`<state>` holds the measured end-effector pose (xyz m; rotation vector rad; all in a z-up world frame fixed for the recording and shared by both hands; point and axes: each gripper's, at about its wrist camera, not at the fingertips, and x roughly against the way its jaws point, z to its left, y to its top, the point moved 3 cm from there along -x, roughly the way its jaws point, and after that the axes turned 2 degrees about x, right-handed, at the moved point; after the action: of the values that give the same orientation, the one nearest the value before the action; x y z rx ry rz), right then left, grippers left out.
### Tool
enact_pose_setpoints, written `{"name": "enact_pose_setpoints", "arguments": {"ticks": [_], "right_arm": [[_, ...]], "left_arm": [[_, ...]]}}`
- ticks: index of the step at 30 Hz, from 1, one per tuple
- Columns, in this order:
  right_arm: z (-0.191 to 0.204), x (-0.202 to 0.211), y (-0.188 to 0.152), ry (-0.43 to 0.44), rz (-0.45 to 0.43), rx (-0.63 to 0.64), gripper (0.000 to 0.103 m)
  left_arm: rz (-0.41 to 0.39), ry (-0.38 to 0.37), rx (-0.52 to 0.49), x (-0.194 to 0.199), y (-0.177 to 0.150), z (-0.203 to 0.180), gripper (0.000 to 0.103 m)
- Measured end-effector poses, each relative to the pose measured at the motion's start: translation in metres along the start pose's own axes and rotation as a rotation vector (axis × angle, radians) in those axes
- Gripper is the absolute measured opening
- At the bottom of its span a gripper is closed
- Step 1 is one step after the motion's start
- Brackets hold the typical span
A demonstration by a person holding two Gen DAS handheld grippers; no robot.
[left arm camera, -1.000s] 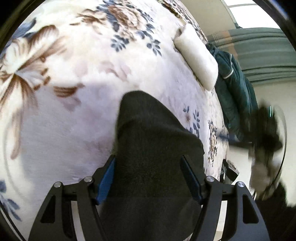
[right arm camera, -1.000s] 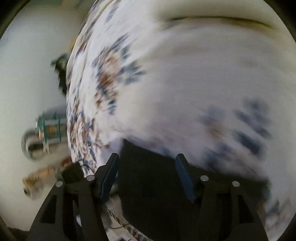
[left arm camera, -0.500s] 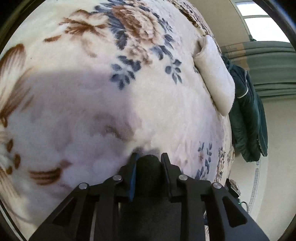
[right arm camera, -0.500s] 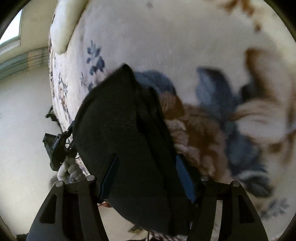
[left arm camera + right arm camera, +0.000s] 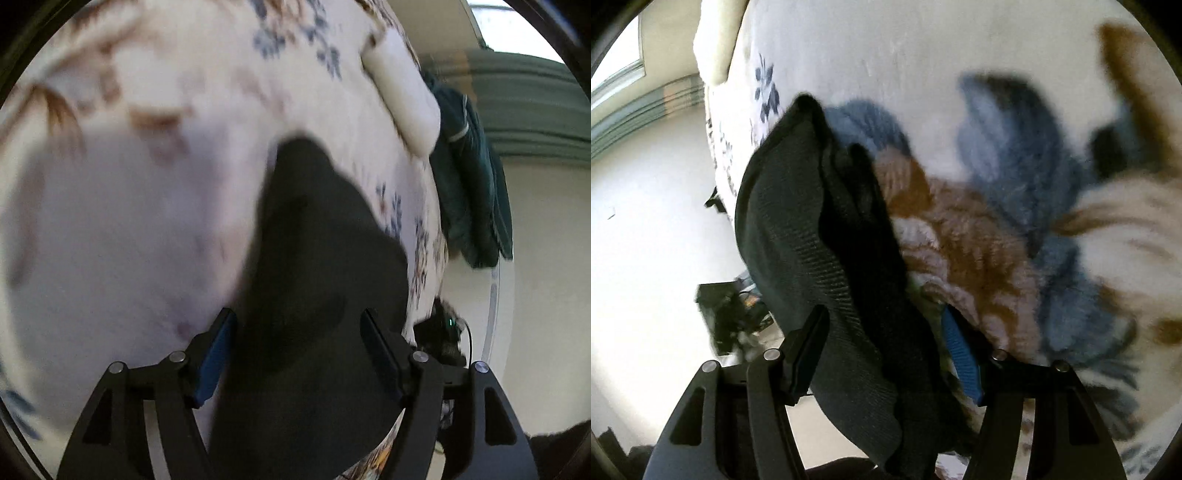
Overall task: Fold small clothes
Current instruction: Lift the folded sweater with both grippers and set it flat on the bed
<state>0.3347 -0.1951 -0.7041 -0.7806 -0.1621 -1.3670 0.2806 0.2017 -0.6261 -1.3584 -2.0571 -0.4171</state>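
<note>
Both claws opening, black garment (image 5: 314, 277) between.

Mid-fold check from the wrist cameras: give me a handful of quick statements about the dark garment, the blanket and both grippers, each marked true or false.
1. The black garment lies between the left gripper fingers. True; the jaws are opening.
2. The floral blanket is plain grey. False: cream with blue and brown flowers.
3. Dark cloth runs through the right gripper. True.
4. A red towel hangs beyond the bed. False: a dark green jacket hangs there.
5. A white roll rests on the blanket. True.
</note>
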Motion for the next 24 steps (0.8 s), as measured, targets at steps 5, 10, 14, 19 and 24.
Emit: {"name": "enact_pose_setpoints", "arguments": {"ticks": [5, 10, 14, 19, 24], "right_arm": [[0.007, -0.03, 0.01, 0.122, 0.051, -0.01, 0.078], [0.026, -0.045, 0.002, 0.123, 0.072, 0.059, 0.075], [0.034, -0.055, -0.002, 0.072, 0.039, 0.064, 0.028], [0.06, -0.044, -0.013, 0.054, -0.027, 0.079, 0.023], [0.111, -0.011, -0.002, 0.08, -0.101, 0.129, 0.023]], "left_arm": [[0.005, -0.04, 0.016, -0.019, 0.003, -0.005, 0.068], [0.003, -0.067, -0.027, -0.023, 0.005, -0.018, 0.068], [-0.021, -0.02, -0.051, -0.014, 0.006, -0.025, 0.023], [-0.019, 0.008, -0.105, 0.006, 0.011, -0.053, 0.02], [-0.052, -0.017, -0.18, 0.026, 0.057, -0.109, 0.02]]}}
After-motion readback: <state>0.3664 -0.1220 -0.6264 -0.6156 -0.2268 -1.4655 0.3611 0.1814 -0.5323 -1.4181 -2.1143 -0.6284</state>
